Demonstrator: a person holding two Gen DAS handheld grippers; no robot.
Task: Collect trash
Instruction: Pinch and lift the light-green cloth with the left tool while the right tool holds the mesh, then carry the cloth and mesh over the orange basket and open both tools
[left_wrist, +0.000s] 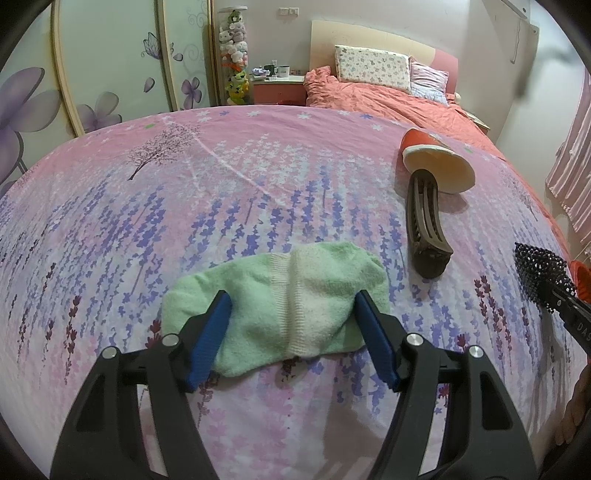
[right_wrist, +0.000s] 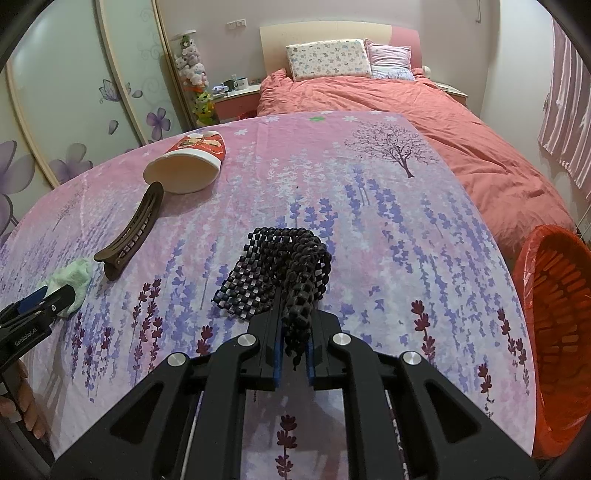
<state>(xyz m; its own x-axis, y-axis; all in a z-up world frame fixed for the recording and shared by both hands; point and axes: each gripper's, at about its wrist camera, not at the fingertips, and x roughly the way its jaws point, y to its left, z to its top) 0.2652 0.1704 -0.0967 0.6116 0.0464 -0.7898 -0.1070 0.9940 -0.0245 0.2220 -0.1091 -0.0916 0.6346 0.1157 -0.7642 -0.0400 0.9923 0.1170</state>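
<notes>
Right gripper clamping black mesh strip, dangling loosely, risking slipping; left gripper gaping around green sock, ungripped.

**Left claw straddles a green sock on the flowered bed**

The left claw has its blue-padded fingers spread either side of a fluffy pale-green sock with a white knit band, which lies flat on the pink bedsheet printed with purple lavender. Whether the pads touch the sock cannot be told. To the right lies a curved brown plastic hair clip, its far end touching a tipped red paper cup with a cream inside. At the right edge, a black lattice mesh piece sticks out of the right claw.
</notes>
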